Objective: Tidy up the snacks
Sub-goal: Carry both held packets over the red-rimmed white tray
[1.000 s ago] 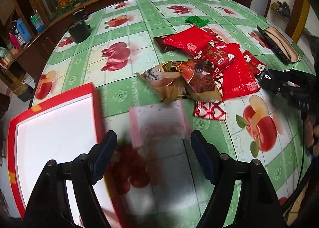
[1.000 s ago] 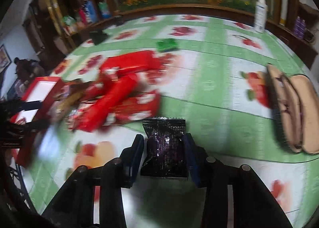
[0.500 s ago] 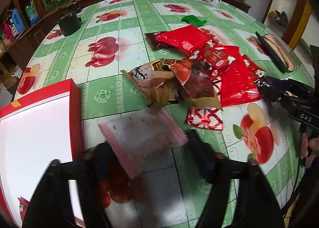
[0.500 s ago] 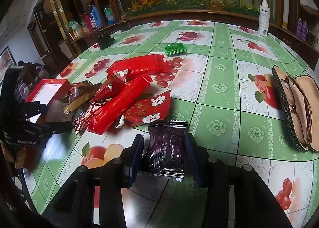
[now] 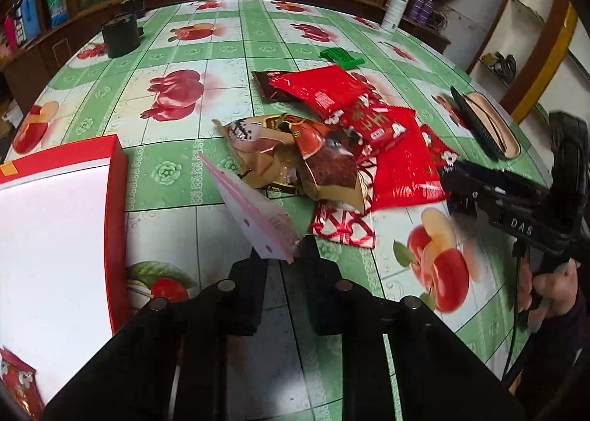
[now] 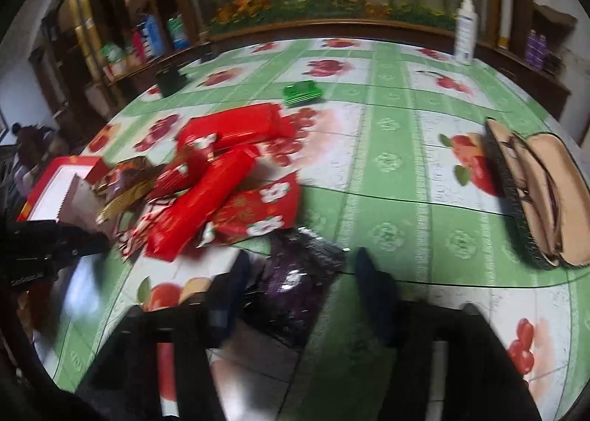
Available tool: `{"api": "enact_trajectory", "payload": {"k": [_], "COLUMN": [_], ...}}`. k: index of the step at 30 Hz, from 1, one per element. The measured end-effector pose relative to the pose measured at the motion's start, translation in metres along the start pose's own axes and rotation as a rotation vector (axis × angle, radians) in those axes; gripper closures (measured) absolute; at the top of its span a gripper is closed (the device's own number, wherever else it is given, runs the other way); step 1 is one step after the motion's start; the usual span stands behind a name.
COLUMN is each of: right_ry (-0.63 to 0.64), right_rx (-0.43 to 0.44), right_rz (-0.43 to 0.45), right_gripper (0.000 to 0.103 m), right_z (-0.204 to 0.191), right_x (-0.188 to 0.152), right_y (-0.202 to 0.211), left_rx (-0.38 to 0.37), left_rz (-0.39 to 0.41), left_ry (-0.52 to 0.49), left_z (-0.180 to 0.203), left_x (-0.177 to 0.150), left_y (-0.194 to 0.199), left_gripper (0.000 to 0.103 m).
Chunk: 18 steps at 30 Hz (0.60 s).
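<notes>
Open bench (image 5: 221, 52) lies beyond the snack heap (image 5: 332, 148); the red box (image 5: 114, 207) walls the left, and the glasses case (image 6: 534, 199) seemingly the right.

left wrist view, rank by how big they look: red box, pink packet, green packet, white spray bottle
1. red box, though nearness inflates it
2. pink packet, also close, pinched in the left gripper
3. green packet and white spray bottle: too alike to rank

Pink packet (image 5: 254, 211) tilted above table; purple packet (image 6: 295, 281) flat; red packets (image 5: 368, 126) heaped.
</notes>
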State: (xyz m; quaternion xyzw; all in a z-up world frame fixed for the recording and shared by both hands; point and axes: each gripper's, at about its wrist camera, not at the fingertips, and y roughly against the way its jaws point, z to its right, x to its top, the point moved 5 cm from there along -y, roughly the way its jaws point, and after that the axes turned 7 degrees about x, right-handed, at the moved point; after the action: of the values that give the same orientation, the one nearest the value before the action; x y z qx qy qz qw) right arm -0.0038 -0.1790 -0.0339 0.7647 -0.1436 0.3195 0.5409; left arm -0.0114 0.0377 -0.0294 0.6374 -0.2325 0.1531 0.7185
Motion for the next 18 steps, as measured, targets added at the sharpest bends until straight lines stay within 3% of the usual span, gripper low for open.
{"api": "enact_trajectory", "payload": {"k": [4, 6, 8, 9, 14, 15, 16, 17, 18], "right_ry": [-0.001, -0.006, -0.01, -0.01, -0.009, -0.008, -0.007, -0.008, -0.008], "right_rx": [0.0, 0.004, 0.009, 0.009, 0.013, 0.012, 0.012, 0.012, 0.012], "right_rz": [0.0, 0.002, 0.003, 0.003, 0.002, 0.002, 0.002, 0.002, 0.002], "right_gripper": [0.058, 0.059, 0.059, 0.059, 0.059, 0.059, 0.059, 0.059, 0.059], "right_z": [0.002, 0.003, 0.003, 0.003, 0.003, 0.003, 0.003, 0.003, 0.003], "right_x": [0.001, 0.001, 0.002, 0.001, 0.001, 0.001, 0.001, 0.001, 0.001], "right_y": [0.0, 0.001, 0.001, 0.001, 0.001, 0.001, 0.001, 0.001, 0.001], "left_rx": [-0.006, -0.013, 0.007, 0.006, 0.001, -0.001, -0.001, 0.0, 0.002], "left_rz": [-0.041, -0.046, -0.05, -0.055, -0.029, -0.016, -0.011, -0.008, 0.001], "left_ry": [0.037, 0.072, 0.104, 0.126, 0.143, 0.144, 0.14, 0.127, 0.119], "left_z": [-0.002, -0.005, -0.009, -0.011, -0.012, -0.012, -0.012, -0.011, -0.01], "left_x": [0.002, 0.002, 0.003, 0.003, 0.005, 0.006, 0.006, 0.006, 0.007], "left_y": [-0.002, -0.001, 0.0, 0.0, 0.0, -0.001, -0.002, -0.003, -0.003], "left_gripper": [0.083, 0.069, 0.039, 0.036, 0.038, 0.044, 0.063, 0.075, 0.075]}}
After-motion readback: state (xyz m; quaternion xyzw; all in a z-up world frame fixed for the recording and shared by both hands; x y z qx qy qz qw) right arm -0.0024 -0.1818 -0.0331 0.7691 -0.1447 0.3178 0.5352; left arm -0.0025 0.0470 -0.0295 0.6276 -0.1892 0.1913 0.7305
